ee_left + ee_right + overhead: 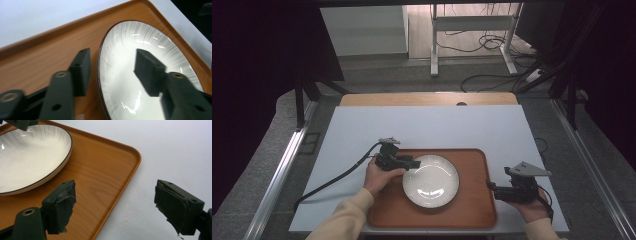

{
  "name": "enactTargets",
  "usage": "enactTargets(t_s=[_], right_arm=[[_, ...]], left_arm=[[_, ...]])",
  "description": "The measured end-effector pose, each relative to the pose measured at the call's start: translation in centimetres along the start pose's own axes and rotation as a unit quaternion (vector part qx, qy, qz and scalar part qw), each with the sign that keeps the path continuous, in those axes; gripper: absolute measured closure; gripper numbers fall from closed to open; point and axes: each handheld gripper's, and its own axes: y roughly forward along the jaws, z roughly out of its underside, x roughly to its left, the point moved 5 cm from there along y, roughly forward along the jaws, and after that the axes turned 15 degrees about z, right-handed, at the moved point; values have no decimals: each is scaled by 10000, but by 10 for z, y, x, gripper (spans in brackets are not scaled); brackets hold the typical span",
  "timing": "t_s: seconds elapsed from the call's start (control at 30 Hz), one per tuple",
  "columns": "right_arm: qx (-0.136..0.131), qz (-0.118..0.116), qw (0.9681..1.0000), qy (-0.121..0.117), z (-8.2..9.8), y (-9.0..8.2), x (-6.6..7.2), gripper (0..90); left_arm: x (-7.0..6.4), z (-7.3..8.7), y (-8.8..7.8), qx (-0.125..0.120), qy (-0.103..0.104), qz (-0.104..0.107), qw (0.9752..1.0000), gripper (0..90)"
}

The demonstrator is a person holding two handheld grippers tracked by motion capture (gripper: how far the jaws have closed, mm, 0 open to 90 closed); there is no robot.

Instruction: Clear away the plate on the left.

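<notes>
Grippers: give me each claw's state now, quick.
Left claw: open, straddling the rim of the white plate, pads not pressing it.
Right claw: open, holding nothing, at the edge of the wooden tray.

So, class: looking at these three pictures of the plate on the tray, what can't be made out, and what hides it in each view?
- Plate, left gripper view: its near rim is cut off by the bottom edge, and one jaw covers part of its face.
- Tray, right gripper view: its near edge is hidden behind the jaw.
- Right gripper, high view: too small and dark to see the jaws' gap.
- Person, high view: forearms are cut off at the bottom edge.
</notes>
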Motion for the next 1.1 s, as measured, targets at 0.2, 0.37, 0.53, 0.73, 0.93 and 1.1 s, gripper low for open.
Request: enactTargets(t_s=[0.2,0.37,0.53,0.73,0.93,1.1], right_arm=[[21,-70,9999,-127,0,3,3,179],[27,-77,9999,-145,1,2,4,179],[-16,-39,9999,-107,1,-3,2,179],[-25,0,10000,-66,3,-5,0,179],[-21,-42,9999,-106,3,-3,1,176],[-8,-44,9999,-132,4,-3,2,177]], left_arm=[[-11,-5,-18,-124,389,-343,9986,287],[-29,-7,-44,-208,759,-521,9955,248],[-44,-4,-73,-246,1079,-884,9899,242],[-48,17,-107,-571,977,-981,9887,240],[-47,37,-136,-630,981,-1300,9846,237],[-44,54,-150,-542,977,-1532,9819,231]])
